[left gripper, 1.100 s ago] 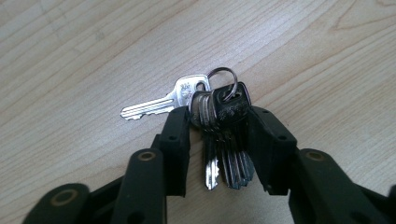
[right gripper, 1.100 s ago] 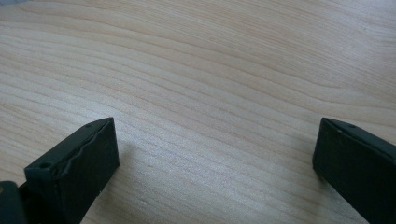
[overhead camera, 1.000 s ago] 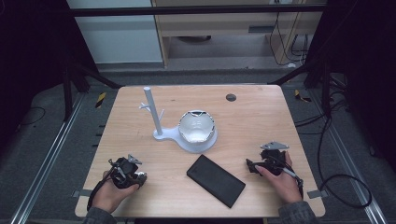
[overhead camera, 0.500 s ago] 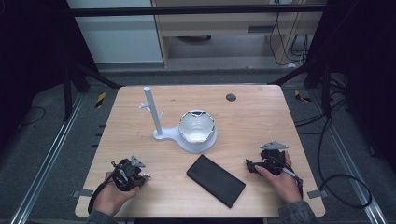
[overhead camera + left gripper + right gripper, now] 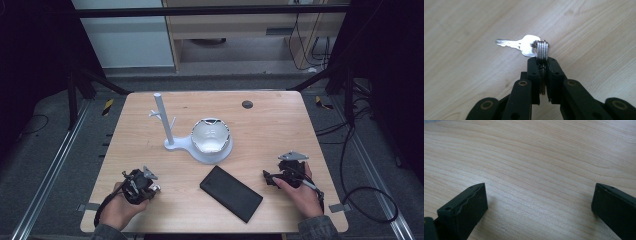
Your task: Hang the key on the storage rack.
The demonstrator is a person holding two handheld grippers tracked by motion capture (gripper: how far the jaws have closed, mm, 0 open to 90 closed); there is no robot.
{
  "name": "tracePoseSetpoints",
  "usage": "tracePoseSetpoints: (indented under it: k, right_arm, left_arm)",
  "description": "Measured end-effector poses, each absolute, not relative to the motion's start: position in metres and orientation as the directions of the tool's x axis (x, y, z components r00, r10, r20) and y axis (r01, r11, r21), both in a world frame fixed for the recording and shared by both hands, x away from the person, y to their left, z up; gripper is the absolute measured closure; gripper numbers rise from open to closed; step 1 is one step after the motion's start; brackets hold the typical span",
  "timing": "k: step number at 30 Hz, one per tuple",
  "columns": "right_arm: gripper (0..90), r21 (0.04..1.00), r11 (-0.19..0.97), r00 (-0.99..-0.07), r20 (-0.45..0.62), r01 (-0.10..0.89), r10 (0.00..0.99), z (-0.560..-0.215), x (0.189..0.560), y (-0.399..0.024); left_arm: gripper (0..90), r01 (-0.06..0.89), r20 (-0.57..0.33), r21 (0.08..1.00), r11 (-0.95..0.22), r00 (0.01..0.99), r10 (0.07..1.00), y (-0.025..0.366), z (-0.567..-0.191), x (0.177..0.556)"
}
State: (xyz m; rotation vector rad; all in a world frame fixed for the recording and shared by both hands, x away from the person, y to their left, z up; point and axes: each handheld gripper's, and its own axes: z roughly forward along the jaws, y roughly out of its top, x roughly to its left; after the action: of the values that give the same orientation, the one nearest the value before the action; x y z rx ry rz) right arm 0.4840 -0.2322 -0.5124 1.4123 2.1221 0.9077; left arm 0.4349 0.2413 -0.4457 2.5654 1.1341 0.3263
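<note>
1. Left gripper point(image 5: 543, 62): jaws have just been closing, now clamped on one key ring point(image 5: 542, 51) carrying one silver key point(image 5: 520, 45), near the table's point(image 5: 280, 125) front-left edge;
2. Right gripper point(image 5: 539, 202): jaws wide apart, holding nothing;
3. One black case point(image 5: 231, 193); one white stand point(image 5: 172, 137).

black two-jaw tool point(image 5: 542, 66), brass-ringed pivots, grey sleeves

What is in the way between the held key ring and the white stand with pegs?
Nothing visible. The left tongs have just closed on the key ring; bare table lies between them and the stand. The bowl sits beside it.
</note>
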Motion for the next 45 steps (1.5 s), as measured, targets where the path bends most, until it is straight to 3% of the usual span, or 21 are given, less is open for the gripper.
tracePoseSetpoints:
  k: [22,45]
  right_arm:
    - [0.7,0.723,0.262,-0.371,-0.008,0.64,0.929,-0.513,0.48,-0.23]
    - [0.7,0.725,0.235,-0.339,-0.002,0.648,0.941,-0.513,0.462,-0.227]
  left_arm:
    - [82.4,0.671,0.198,0.422,-0.61,0.588,0.784,0.29,-0.297,0.498]
    - [82.4,0.639,0.215,0.439,-0.632,0.608,0.764,0.275,-0.254,0.539]
